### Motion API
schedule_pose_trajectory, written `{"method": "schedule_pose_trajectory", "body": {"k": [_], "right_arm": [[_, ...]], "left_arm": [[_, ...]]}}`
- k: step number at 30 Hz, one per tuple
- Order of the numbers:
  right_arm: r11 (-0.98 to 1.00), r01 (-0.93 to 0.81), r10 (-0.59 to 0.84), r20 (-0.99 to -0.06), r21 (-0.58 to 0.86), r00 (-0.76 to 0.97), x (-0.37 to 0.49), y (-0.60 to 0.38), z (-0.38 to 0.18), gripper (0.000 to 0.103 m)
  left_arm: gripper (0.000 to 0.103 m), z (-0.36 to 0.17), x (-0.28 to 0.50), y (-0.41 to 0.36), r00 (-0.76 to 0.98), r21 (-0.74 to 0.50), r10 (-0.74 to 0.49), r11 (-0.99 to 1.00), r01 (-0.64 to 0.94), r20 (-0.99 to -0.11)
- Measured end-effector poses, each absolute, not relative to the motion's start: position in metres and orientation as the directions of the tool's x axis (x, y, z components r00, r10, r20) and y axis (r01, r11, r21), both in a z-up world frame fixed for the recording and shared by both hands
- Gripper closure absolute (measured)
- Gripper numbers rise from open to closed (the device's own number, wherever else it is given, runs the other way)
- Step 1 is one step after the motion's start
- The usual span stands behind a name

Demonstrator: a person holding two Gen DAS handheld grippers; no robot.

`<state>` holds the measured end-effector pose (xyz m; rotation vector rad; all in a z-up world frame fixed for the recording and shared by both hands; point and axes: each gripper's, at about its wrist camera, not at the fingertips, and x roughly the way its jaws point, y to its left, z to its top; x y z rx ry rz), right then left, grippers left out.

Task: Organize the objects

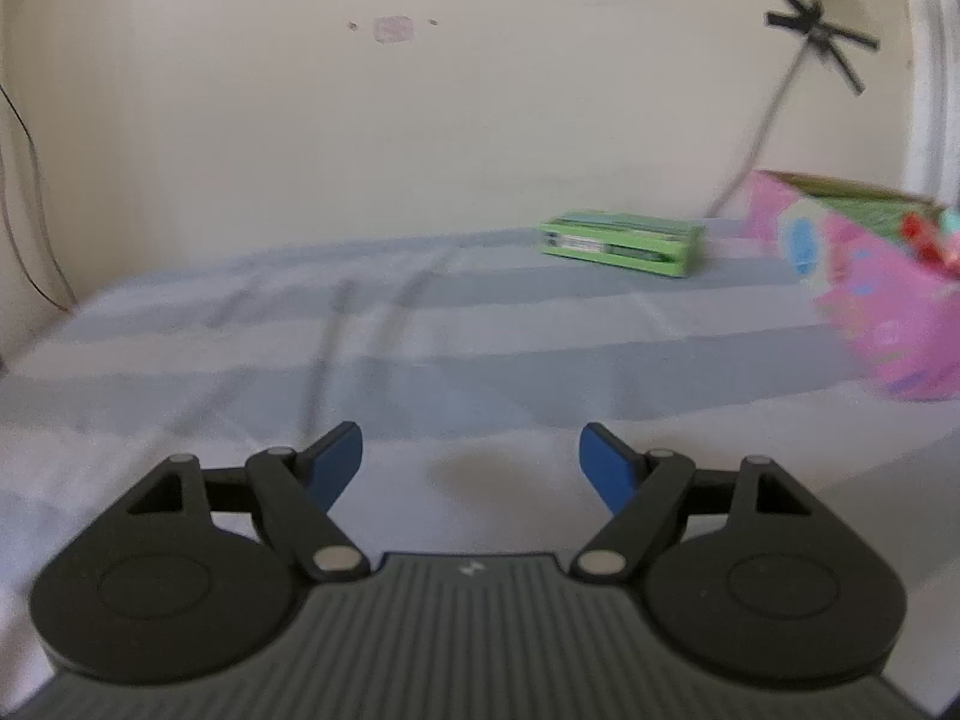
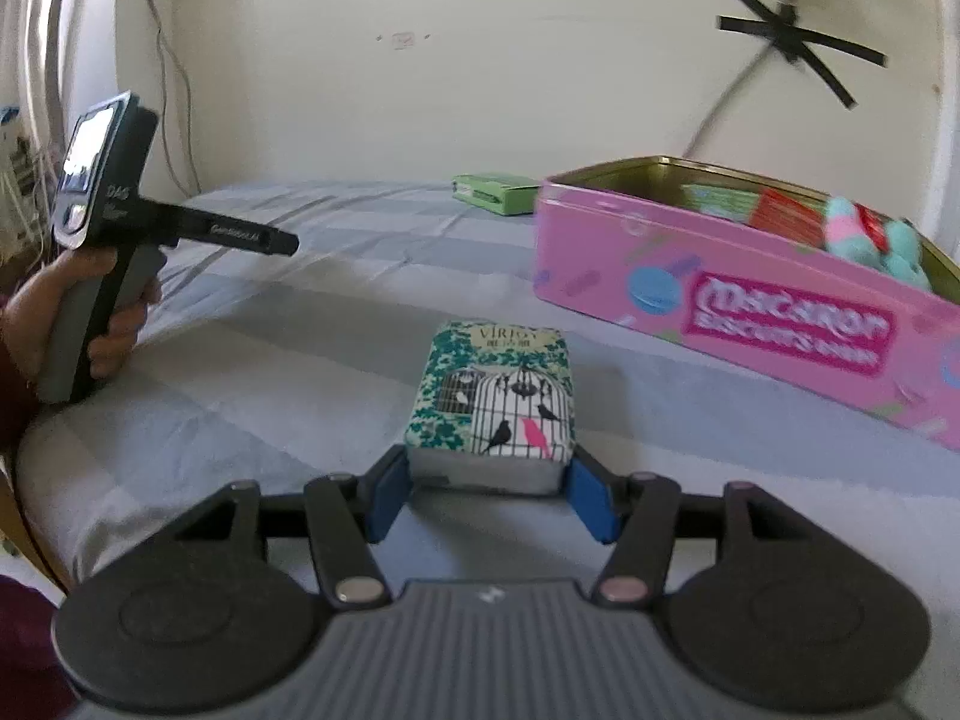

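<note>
I count two handheld grippers: my right gripper (image 2: 489,489) and my left gripper (image 1: 471,459). One hand (image 2: 72,312) shows, wrapped round the left one's grip. There is one pink Macaron biscuit tin (image 2: 750,306), lid off. Small boxes outside it come to two: one birdcage-print box (image 2: 492,390) and one green box (image 2: 495,192). Inside the tin I make out one red packet (image 2: 786,213) and one fluffy teal toy (image 2: 888,246); anything beyond those is too blurred to count.
</note>
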<state>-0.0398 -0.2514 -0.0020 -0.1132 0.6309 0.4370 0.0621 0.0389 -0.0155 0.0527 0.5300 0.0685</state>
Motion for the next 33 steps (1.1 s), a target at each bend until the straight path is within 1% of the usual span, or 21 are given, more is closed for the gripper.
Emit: {"method": "schedule_pose_trajectory", "body": {"k": [2,5,8,10,12,15,17,18,20,23,26,33], "right_arm": [[0.916,-0.402,0.326,-0.592,0.004,0.737,-0.046,-0.260,-0.003,0.047],[0.927,-0.375,0.307,-0.596,0.011,0.742,-0.049,-0.275,-0.002,0.047],[0.945,-0.326,0.256,-0.591,-0.011,0.765,-0.054,-0.288,-0.003,0.041],[0.958,-0.285,0.224,-0.586,-0.014,0.779,-0.055,-0.298,-0.003,0.040],[0.971,-0.240,0.191,-0.579,-0.008,0.793,-0.057,-0.310,-0.004,0.039],[0.990,-0.140,0.103,-0.566,-0.022,0.818,-0.060,-0.327,-0.004,0.038],[0.995,-0.093,0.089,-0.564,0.021,0.821,-0.063,-0.342,-0.004,0.038],[0.994,-0.091,0.109,-0.561,0.060,0.821,-0.065,-0.350,-0.004,0.038],[0.986,-0.113,0.161,-0.548,0.119,0.821,-0.071,-0.359,-0.005,0.037],[0.979,-0.150,0.201,-0.534,0.138,0.821,-0.074,-0.357,-0.005,0.037],[0.971,-0.175,0.234,-0.527,0.160,0.817,-0.069,-0.356,-0.007,0.037],[0.960,-0.235,0.279,-0.501,0.152,0.819,-0.061,-0.347,-0.009,0.037]], "left_arm": [[0.022,-0.014,0.053,0.024,0.861,0.033,0.012,0.999,0.005,-0.508],[0.022,-0.007,0.042,-0.011,0.856,0.030,-0.105,0.990,0.139,-0.506],[0.022,0.003,0.039,-0.041,0.823,-0.018,-0.238,0.964,0.267,-0.515],[0.022,0.006,0.040,-0.059,0.787,-0.065,-0.315,0.941,0.332,-0.531],[0.022,0.007,0.041,-0.079,0.746,-0.110,-0.382,0.915,0.388,-0.545],[0.022,0.007,0.042,-0.108,0.698,-0.148,-0.448,0.882,0.447,-0.559],[0.022,0.006,0.041,-0.123,0.669,-0.170,-0.477,0.865,0.472,-0.570],[0.023,0.005,0.041,-0.129,0.652,-0.187,-0.492,0.857,0.481,-0.577],[0.023,0.004,0.040,-0.137,0.618,-0.225,-0.516,0.843,0.488,-0.593],[0.023,0.001,0.038,-0.143,0.583,-0.254,-0.521,0.840,0.479,-0.624],[0.024,-0.002,0.036,-0.153,0.576,-0.230,-0.482,0.860,0.456,-0.660],[0.023,-0.003,0.032,-0.172,0.579,-0.172,-0.444,0.869,0.463,-0.684]]}}
